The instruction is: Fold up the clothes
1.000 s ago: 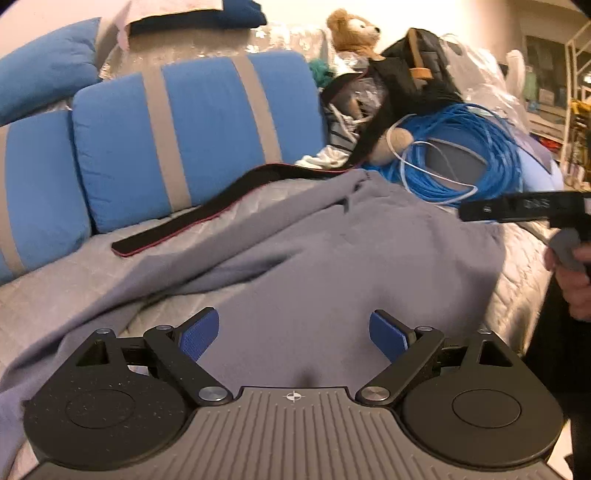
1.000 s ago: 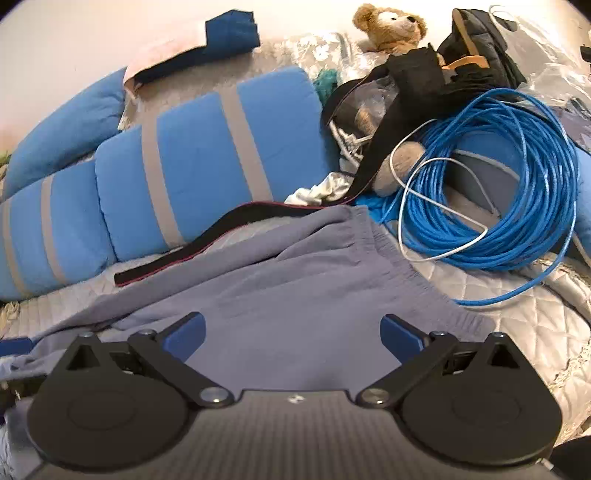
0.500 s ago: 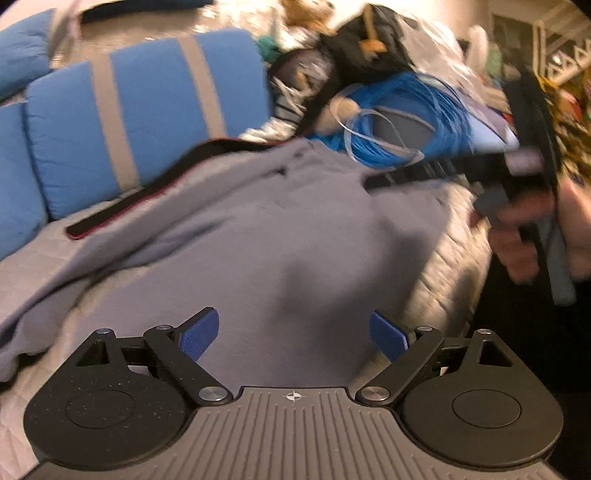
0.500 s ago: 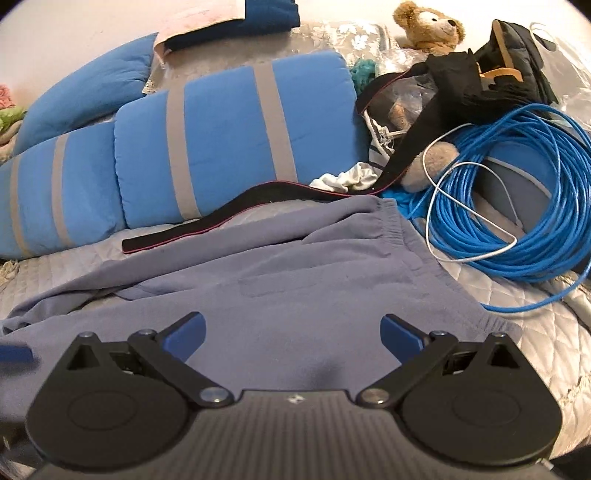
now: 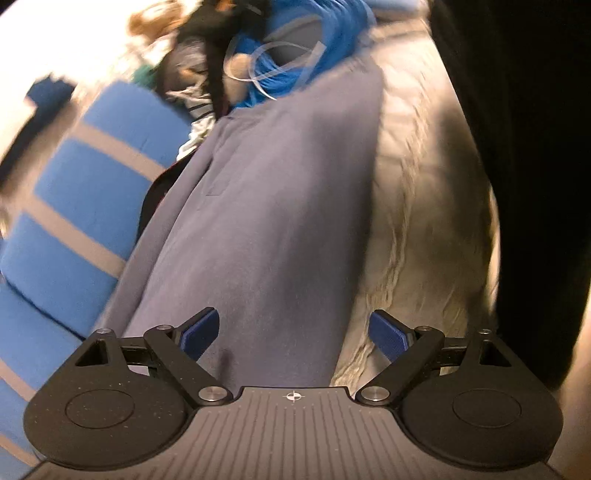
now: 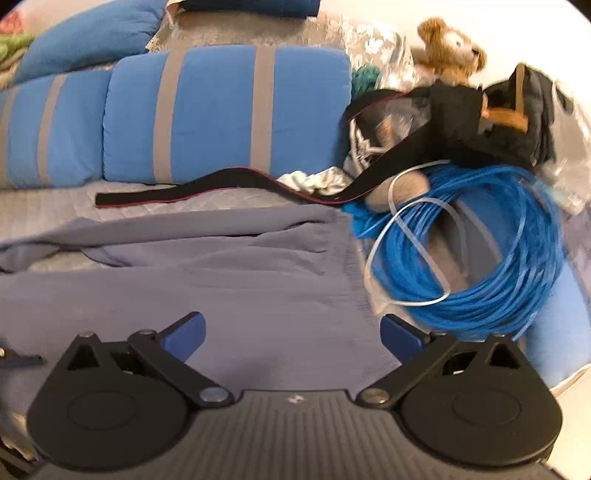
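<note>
Two views are given, and much in them is blurred or cut; the left wrist view is smeared and tilted, so the clutter at its top is hard to read, and its right side is filled by a dark mass that cannot be identified. One grey garment (image 5: pixel 280 206) is seen, spread flat on the quilt (image 5: pixel 417 229); in the right wrist view its left end (image 6: pixel 221 291) runs out of frame and its near edge is hidden behind the gripper body. The left gripper (image 5: pixel 295 332) is held with fingers wide apart, nothing between the pads; the garment lies beneath it, whether touched cannot be told. The right gripper (image 6: pixel 291 332) is likewise spread wide, empty, over the garment; contact cannot be judged. One dark bar (image 6: pixel 22 360) pokes in at the left edge of the right view, too cropped to name. Two striped blue cushions (image 6: pixel 221 110) are counted behind the garment, the left one cut off; one plain blue pillow (image 6: pixel 88 33) lies above them. One black strap (image 6: pixel 207 186) lies along the garment's far edge, just beside it; one coil of blue cable (image 6: pixel 480 258) sits just beside the waistband, with one white cord (image 6: pixel 406 236) looped over it; one teddy bear (image 6: pixel 450 48) and one black bag (image 6: pixel 517 110) are partly buried in the pile.
</note>
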